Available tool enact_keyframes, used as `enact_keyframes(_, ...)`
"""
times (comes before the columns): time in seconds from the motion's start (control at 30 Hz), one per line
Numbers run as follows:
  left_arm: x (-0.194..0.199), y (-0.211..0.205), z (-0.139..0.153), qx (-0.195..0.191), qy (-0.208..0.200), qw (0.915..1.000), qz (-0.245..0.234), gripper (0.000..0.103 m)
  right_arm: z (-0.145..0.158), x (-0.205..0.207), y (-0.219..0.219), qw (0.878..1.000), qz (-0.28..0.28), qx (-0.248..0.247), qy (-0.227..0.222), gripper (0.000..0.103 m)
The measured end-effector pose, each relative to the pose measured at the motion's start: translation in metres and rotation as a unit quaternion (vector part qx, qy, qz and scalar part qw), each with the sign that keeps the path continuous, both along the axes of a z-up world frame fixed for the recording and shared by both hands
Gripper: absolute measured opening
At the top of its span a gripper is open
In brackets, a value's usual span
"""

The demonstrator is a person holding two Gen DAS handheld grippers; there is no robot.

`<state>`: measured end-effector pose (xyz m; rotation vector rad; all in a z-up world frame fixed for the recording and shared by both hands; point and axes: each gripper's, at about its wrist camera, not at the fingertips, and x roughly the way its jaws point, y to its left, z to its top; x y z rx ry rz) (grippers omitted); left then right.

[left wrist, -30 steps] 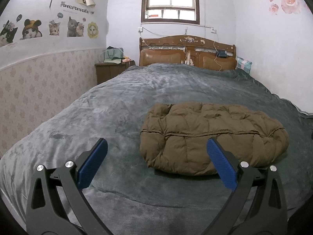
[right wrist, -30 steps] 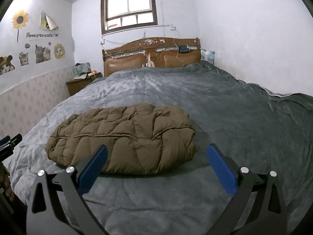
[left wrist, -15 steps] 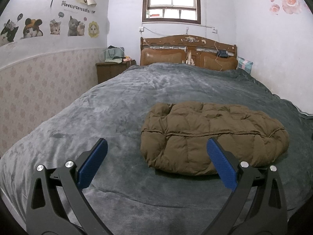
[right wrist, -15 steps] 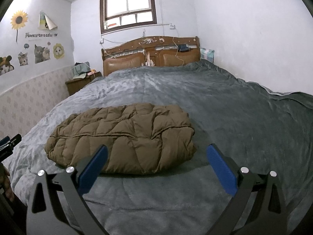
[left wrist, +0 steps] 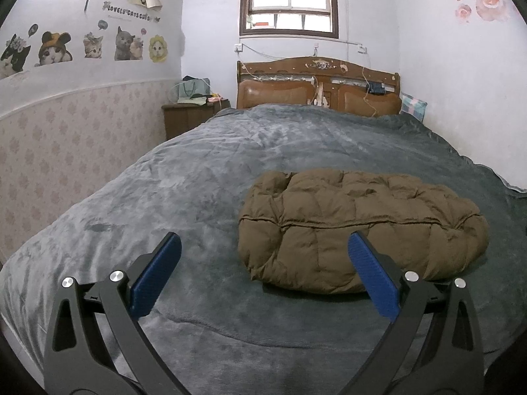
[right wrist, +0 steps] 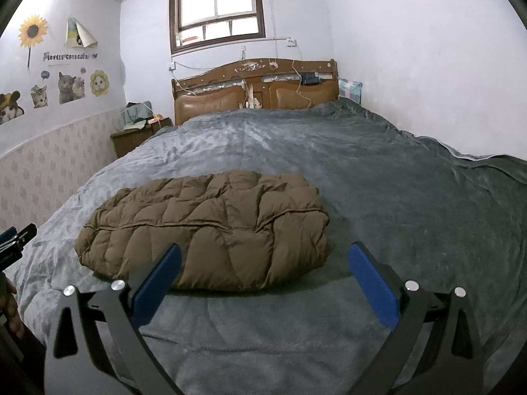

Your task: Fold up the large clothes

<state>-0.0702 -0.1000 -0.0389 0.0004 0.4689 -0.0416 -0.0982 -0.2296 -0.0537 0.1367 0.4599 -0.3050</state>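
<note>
1. The coat [left wrist: 359, 227] lies folded into a thick brown bundle on the bed [left wrist: 204, 177], near the foot edge. From the left wrist it sits at about 1 o'clock; from the right wrist, at about 11 o'clock [right wrist: 210, 227].
2. Left tongs [left wrist: 263, 273] gape wide and hold nothing. They hover above the blanket just short of the bundle.
3. Right tongs [right wrist: 263, 276] are equally wide and empty. Their left pad [right wrist: 158, 279] overlaps the coat's near edge in view; whether it touches, I cannot tell.
4. The fold looks done, or nearly so. The main risk is spring-back: puffy down filling tends to push the top layer up, so the seam line at 12 o'clock could open.
5. A pinch that catches only the upper layer would likely peel the bundle apart rather than move it whole.
6. The plush blanket could bunch and drag with the coat if tongs dig in low.
7. Readable writing: the wall sticker [left wrist: 131, 15] at 10 o'clock says "LOVELY CATS", its last word unclear. No brand shows on the coat.
</note>
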Motion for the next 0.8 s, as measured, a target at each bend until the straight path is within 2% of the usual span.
enact_keyframes(0.8,0.0038,0.0029,-0.0019,-0.001,0.000,1.0000,-0.001,0.100,-0.0001,0.0007,-0.0001,1.000,0.000,-0.001,0.001,0.101)
